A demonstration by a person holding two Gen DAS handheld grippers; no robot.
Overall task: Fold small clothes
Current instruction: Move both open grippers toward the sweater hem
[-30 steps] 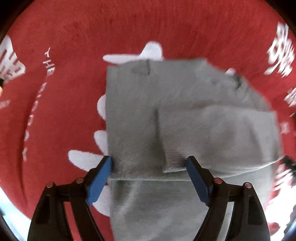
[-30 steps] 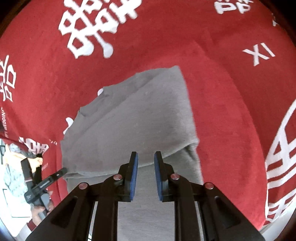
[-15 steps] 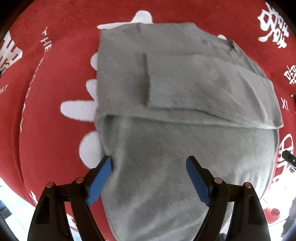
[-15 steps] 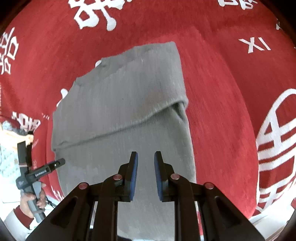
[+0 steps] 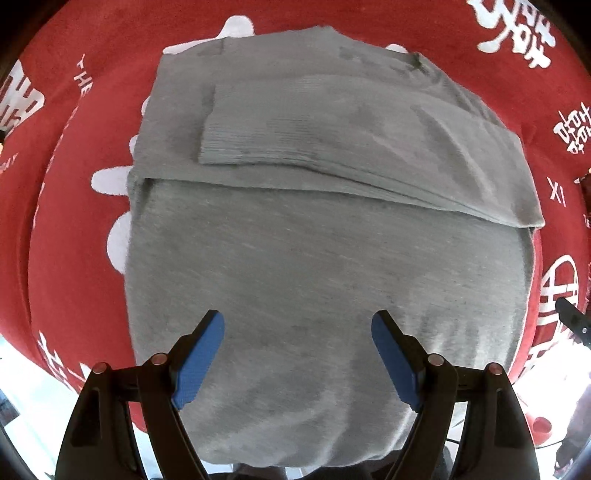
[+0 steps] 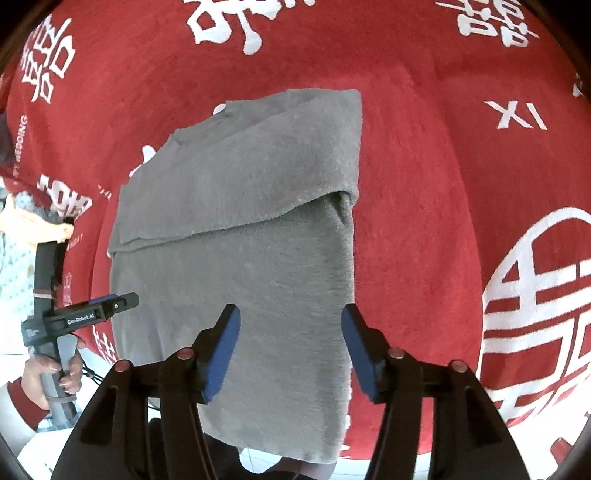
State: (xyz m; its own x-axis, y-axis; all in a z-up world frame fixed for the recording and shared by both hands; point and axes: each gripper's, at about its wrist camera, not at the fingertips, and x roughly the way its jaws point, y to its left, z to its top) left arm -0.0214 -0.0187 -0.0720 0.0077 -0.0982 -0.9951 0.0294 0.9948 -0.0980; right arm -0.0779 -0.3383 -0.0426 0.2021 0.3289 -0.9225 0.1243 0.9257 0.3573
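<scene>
Lying flat: grey garment (image 5: 325, 258) on the red cloth (image 5: 74, 229), its far part folded over with a ribbed sleeve across the fold; near hem hangs past the cloth's near edge.
Writing, red cloth: white "XI" (image 6: 515, 118) to the right of the garment; large white Chinese characters (image 6: 236, 22) beyond its far edge; small vertical lettering to the left, partly legible as "WEDDING".
Writing, tool: "GenRobot.AI" on the left gripper's body, seen in the right wrist view.
Left gripper (image 5: 297, 345): jaws wide apart above the garment's near half, nothing between the pads.
Right gripper (image 6: 290, 341): jaws have just been opening, now apart over the garment's right edge, gripping nothing.
Person: hand (image 6: 51, 369) in a red cuff holds the left gripper's handle, left of the garment.
Surroundings: white floor past the cloth's near edge.
</scene>
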